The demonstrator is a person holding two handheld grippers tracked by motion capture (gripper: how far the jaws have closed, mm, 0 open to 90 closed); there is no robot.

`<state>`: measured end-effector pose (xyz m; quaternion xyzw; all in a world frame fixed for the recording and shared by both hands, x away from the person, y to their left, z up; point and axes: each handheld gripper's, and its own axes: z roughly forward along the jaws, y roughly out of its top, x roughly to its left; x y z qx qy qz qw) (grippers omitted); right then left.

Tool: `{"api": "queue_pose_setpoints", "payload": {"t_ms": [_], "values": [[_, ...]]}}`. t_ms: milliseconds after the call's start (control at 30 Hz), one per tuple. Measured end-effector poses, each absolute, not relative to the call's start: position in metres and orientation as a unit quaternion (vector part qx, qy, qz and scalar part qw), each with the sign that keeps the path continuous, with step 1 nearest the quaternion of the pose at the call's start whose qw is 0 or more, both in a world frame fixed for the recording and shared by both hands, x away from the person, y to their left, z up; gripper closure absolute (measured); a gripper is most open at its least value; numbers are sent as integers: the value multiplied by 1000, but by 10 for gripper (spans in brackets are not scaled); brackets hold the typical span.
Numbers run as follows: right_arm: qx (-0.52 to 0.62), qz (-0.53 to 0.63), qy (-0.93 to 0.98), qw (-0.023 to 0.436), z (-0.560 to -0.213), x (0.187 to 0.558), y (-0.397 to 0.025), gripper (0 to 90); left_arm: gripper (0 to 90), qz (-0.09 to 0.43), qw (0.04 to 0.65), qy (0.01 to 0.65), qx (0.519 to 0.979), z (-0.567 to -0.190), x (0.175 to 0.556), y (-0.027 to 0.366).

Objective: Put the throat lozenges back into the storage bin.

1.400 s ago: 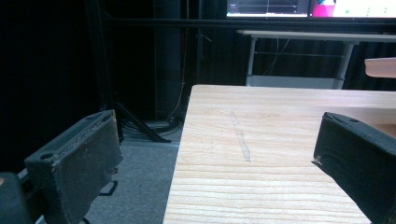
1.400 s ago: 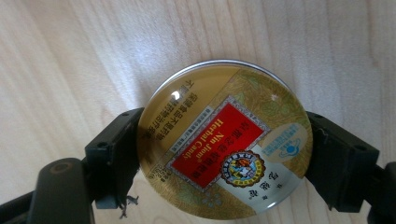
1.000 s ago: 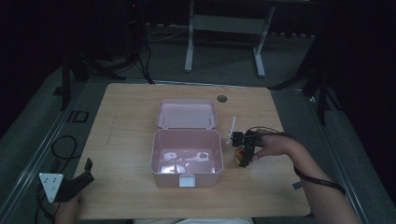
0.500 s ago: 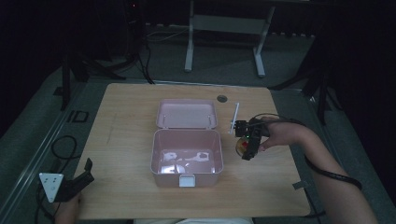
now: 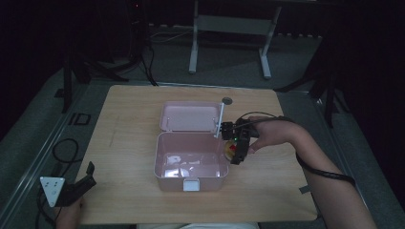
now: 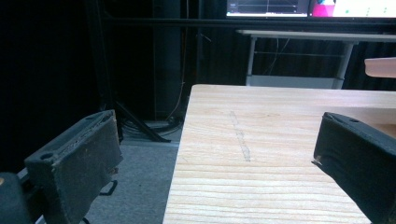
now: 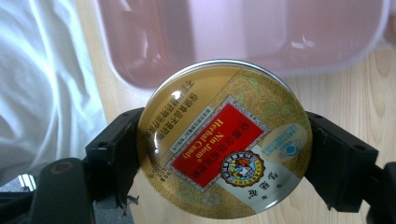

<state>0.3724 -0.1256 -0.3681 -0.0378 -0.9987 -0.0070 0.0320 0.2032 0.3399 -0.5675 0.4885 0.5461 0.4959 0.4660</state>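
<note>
Dark room w/ a wooden table [image 5: 133,143] under the high cam. Left gripper [image 5: 71,188] sits off the near left corner, jaws spread wide w/ nothing between them; ahead of them, bare wood and the table's left edge. Right gripper [image 5: 237,143] is at the right wall of the open pink box [image 5: 191,164], jaws pinching a round gold candy tin [image 7: 224,137] by its rim, red "Herbal Candy" label facing the cam. Just past the tin and jaws: box interior. Farther back, box lid [image 5: 188,116] lies open flat.
</note>
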Motion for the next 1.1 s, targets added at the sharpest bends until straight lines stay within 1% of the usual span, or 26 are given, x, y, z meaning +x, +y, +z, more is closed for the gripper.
{"api": "queue_pose_setpoints", "payload": {"t_ms": [400, 733, 933, 1100], "values": [[-1, -6, -999, 34, -368, 365, -88, 200, 10, 496, 467, 546, 489, -568, 203, 340], [16, -11, -999, 37, -369, 359, -73, 200, 10, 495, 467, 545, 489, -568, 203, 340], [20, -11, -999, 41, -383, 360, -67, 200, 11, 495, 468, 545, 489, -568, 203, 340], [22, -2, -998, 50, -400, 363, -65, 200, 10, 495, 467, 544, 490, -568, 203, 340]]}}
